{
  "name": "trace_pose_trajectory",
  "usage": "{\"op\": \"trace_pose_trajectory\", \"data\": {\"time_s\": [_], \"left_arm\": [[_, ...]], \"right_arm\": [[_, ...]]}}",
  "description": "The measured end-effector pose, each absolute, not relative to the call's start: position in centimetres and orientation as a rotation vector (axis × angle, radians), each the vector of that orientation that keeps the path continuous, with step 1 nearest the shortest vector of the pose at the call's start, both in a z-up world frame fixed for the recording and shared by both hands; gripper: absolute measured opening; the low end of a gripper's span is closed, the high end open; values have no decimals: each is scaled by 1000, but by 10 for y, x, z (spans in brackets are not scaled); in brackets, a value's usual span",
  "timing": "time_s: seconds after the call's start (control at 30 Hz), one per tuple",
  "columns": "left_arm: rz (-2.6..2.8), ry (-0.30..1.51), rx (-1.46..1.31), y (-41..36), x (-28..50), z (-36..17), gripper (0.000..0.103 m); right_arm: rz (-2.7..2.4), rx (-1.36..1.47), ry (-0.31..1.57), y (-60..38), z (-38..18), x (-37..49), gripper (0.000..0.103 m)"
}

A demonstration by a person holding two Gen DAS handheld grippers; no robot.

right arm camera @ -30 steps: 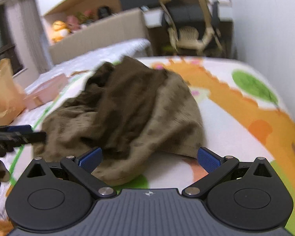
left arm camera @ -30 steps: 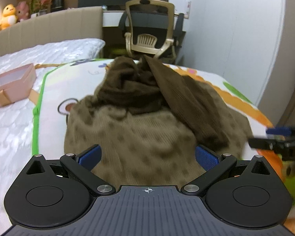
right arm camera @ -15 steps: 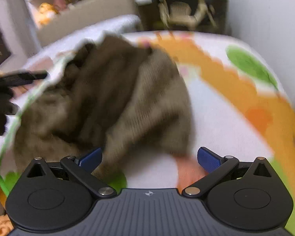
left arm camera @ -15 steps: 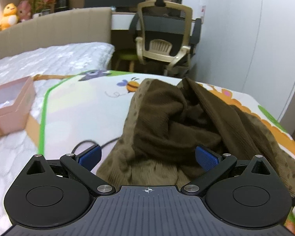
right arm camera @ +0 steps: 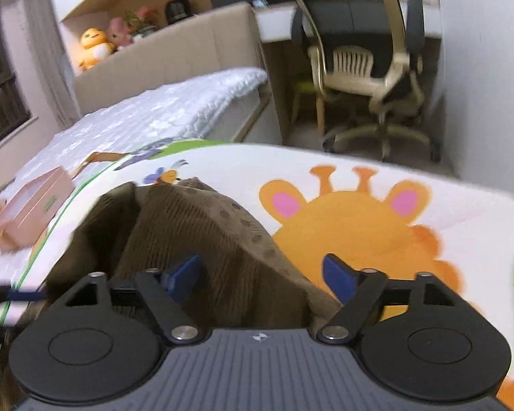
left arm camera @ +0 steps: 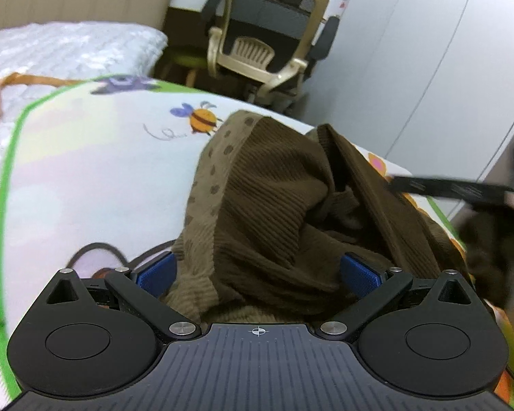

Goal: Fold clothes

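**Reaching into the heap**

Our left gripper (left arm camera: 258, 272) stands wide, unclamped, over the brown garment (left arm camera: 274, 205); our right gripper (right arm camera: 260, 275) has just been narrowing around its near edge, ungripped. Beyond the garment: bee print (left arm camera: 200, 120), chair (left arm camera: 267, 41). Next, pinch and spread.

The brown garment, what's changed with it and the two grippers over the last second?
Both grippers closed in on the brown garment. The left gripper now straddles its near edge, jaws wide. The right gripper swung to the far side and its jaws have just been closing, cloth between them, not yet visibly pinched. The garment stays crumpled on the cartoon mat.
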State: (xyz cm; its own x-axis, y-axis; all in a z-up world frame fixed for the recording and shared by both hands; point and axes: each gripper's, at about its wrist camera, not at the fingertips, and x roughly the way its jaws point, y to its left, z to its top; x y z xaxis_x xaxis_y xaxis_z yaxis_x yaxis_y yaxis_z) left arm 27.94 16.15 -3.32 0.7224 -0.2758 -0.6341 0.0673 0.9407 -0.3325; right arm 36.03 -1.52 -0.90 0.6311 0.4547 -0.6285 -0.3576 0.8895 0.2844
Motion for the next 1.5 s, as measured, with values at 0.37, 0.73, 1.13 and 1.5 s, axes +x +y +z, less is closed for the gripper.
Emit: {"op": "trace_pose_trajectory", "data": {"time_s": [0.37,0.73,1.13,1.5], "left_arm": [[-314,787,-293,130,284,-38,103],[-412,862,-280,76,193,-26,103],[-303,794,-147,63,177,-12,103],[-478,526,501,-5,105,26,101]], "right_arm": [[510,44,775,-53,-25,280,39],[388,14,687,-124,-32,154,43],[356,88,657,-124,-38,155,56],[355,168,622,-137,-35,151,58]]}}
